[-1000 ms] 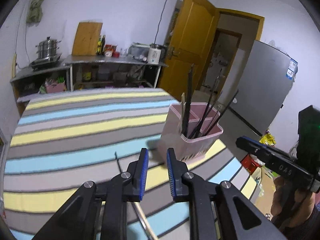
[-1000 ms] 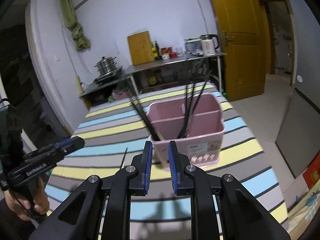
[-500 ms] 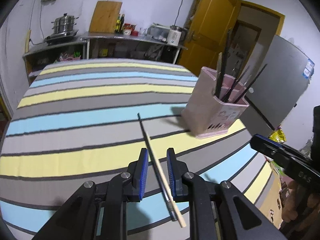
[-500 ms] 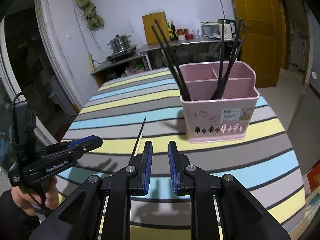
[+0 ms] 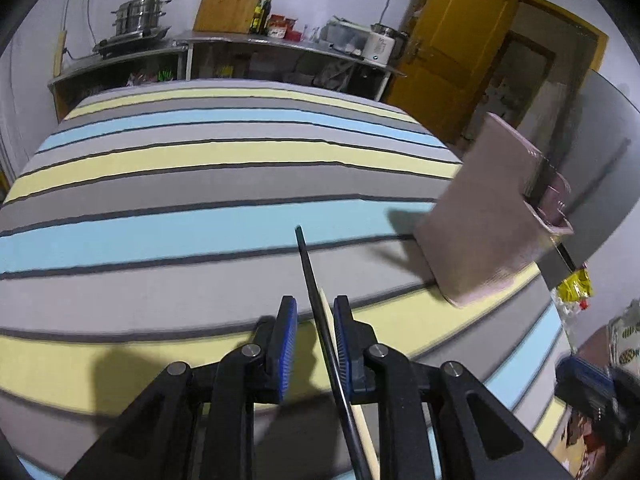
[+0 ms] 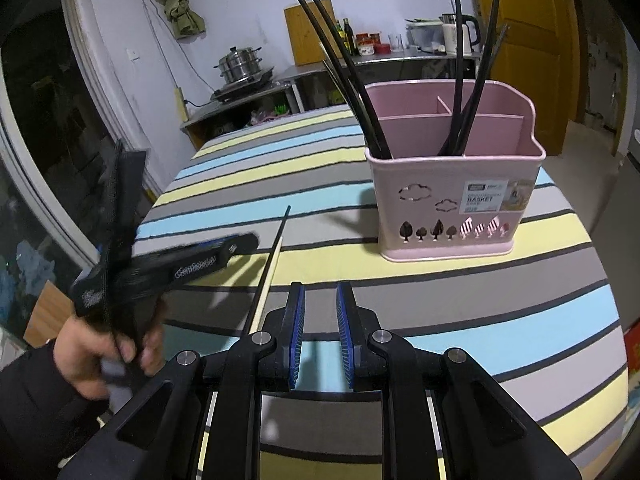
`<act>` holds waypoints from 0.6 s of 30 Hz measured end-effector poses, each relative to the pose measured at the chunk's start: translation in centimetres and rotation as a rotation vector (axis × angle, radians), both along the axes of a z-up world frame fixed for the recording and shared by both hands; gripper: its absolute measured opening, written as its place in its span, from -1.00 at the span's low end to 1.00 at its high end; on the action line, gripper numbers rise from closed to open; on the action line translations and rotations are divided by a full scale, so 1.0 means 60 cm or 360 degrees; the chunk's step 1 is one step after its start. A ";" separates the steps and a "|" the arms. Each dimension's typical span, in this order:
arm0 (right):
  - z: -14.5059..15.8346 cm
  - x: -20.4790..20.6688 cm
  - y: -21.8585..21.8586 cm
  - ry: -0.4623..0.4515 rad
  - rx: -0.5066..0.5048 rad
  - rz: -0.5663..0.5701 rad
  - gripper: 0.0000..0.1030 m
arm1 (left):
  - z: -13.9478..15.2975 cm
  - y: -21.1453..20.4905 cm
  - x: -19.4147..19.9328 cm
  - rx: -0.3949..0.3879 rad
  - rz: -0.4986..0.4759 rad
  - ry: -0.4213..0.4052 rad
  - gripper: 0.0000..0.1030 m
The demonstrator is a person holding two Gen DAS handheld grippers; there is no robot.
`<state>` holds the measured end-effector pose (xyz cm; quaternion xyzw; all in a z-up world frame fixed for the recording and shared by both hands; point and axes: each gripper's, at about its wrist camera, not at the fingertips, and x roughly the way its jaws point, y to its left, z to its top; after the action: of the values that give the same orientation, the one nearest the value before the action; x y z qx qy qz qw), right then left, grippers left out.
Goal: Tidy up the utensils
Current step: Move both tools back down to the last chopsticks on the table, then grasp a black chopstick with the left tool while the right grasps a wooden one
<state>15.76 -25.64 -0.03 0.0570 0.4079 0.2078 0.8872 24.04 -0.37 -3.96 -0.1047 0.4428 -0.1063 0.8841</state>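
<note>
A striped cloth (image 6: 460, 292) in grey, yellow and blue covers the table, and a pink basket (image 6: 452, 196) stands near its far right corner, several black chopsticks (image 6: 348, 76) leaning out of its compartments. In the left view the basket (image 5: 480, 216) sits off to the right, blurred.

Toward the near left edge lie two loose chopsticks side by side, a black one (image 5: 316, 308) and a pale wooden one (image 6: 268, 284), running from the near edge toward the middle of the table.

The person's left hand (image 6: 100, 356), in a dark sleeve, grips the handle of the left gripper (image 5: 314, 340), which tilts steeply down at the cloth. Its blue-padded jaws stand a little apart and straddle the black chopstick; the stick runs close along the right pad, but whether that pad touches it I cannot tell, and the left pad is clear of it. From the right view the left gripper (image 6: 216, 258) reaches in over the near left of the table, just beside the loose pair.

The right gripper (image 6: 320, 336) points down over the near edge, jaws parted with nothing between them.

A second ago the left gripper was higher and aimed at the basket, the stick barely in front of it; now it has dropped low and turned onto the stick. The right one has sunk too, bringing the basket closer.
</note>
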 end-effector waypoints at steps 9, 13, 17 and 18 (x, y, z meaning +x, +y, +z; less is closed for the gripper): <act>-0.030 0.024 0.000 0.0069 -0.0001 0.0000 -0.67 | -0.035 -0.014 0.069 0.0061 0.0015 0.0003 -0.64; -0.036 0.027 0.003 0.0086 0.0004 -0.0008 -0.67 | -0.038 -0.016 0.058 0.0194 -0.0053 -0.0015 -0.87; -0.039 0.025 0.009 0.0083 0.0005 0.0004 -0.67 | -0.036 0.001 0.035 0.0211 -0.0085 -0.0009 -0.87; -0.040 0.025 0.010 0.0087 0.0008 0.0008 -0.67 | -0.037 0.004 0.030 0.0229 -0.0104 -0.0014 -0.88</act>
<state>17.25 -25.01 -2.43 0.0639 0.4317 0.2092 0.8751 25.82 -0.11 -6.16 -0.0261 0.4487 -0.1034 0.8873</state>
